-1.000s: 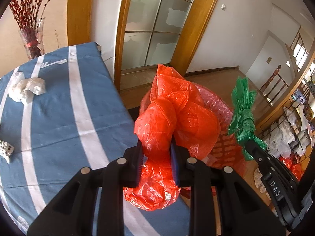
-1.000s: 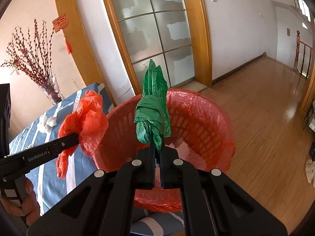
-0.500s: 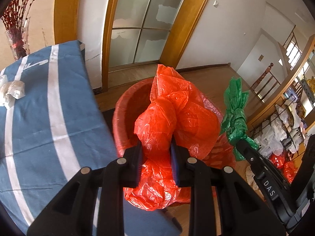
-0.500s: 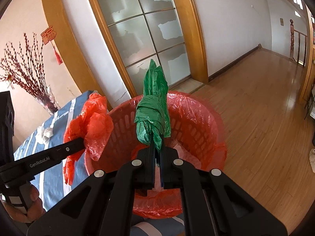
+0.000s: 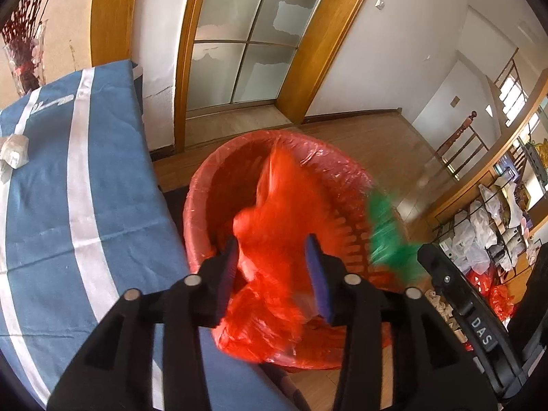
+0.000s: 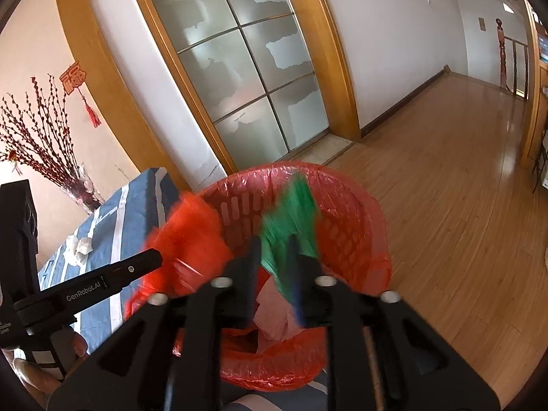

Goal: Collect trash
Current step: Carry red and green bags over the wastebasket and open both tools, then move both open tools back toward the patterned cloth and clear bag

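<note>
A red plastic bag hangs blurred between the pads of my left gripper, whose jaws are opening; the pads stand apart from it. It is slipping down over the red lined basket. A green plastic bag, also blurred, is between the pads of my right gripper, whose jaws are opening too, above the same basket. The green bag shows at the basket's right rim. In the right wrist view the red bag is at the left rim. Pink crumpled trash lies inside.
A table with a blue, white-striped cloth adjoins the basket on the left, with crumpled white paper and a vase of red branches on it. Wooden floor stretches right. A glass door is behind. Shelves with bags stand far right.
Both grippers have spread their jaws. The red and green bags, held firmly before, now blur and drop toward the basket. Both views have shifted further over the basket.
</note>
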Demonstrator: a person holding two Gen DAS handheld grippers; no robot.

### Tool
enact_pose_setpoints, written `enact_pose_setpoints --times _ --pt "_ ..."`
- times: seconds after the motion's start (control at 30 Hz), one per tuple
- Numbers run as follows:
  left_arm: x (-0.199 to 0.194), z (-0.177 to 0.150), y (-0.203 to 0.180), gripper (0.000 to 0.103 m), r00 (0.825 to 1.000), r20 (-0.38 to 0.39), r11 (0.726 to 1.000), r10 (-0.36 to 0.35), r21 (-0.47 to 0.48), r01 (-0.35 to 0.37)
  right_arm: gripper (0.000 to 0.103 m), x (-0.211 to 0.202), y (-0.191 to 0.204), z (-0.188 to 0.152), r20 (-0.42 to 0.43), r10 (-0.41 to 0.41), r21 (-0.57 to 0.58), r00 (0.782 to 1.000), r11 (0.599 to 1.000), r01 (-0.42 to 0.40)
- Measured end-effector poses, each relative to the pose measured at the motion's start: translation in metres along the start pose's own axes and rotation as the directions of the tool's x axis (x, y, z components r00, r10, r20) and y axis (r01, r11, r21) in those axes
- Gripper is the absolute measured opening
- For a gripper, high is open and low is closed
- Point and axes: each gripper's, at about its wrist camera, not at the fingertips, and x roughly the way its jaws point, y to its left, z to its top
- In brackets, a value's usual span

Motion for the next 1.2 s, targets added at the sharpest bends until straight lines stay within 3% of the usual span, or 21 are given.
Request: enact_pose_setpoints --times 0.3,0.4,0.63,0.93,1.07,1.2 --pt "-0.003 -0.008 0.016 0.052 0.999 -0.005 0.999 0.042 -0.019 -0.042 0.031 0.002 -0.001 -0.003 -0.005 -0.010 0.000 1.000 1.000 0.010" --pt "-0.008 -0.011 0.025 0.052 0.998 -0.004 0.998 0.060 -0.028 -0.060 0.037 0.001 -0.001 -0.005 -0.005 -0.013 -0.001 1.000 1.000 0.013" --pt "-0.018 -0.017 0.049 0.053 0.993 0.002 0.992 0.117 -0.055 -0.116 0.037 0.005 0.006 -0.008 -0.017 -0.013 -0.015 1.000 1.000 0.012" --pt "-0.031 -0.027 0.067 0.053 0.987 0.010 0.985 0.161 -0.067 -0.160 0.053 0.002 0.021 -0.011 -0.007 -0.013 -0.054 1.000 0.998 0.012" --pt "-0.048 -0.033 0.086 0.053 0.977 0.027 0.975 0.212 -0.080 -0.209 0.056 0.002 0.027 -0.013 -0.008 -0.005 -0.067 1.000 0.998 0.004" --pt "-0.072 -0.038 0.115 0.053 0.956 0.052 0.953 0.289 -0.107 -0.283 0.058 0.004 0.033 -0.015 -0.015 0.004 -0.080 1.000 0.997 -0.005"
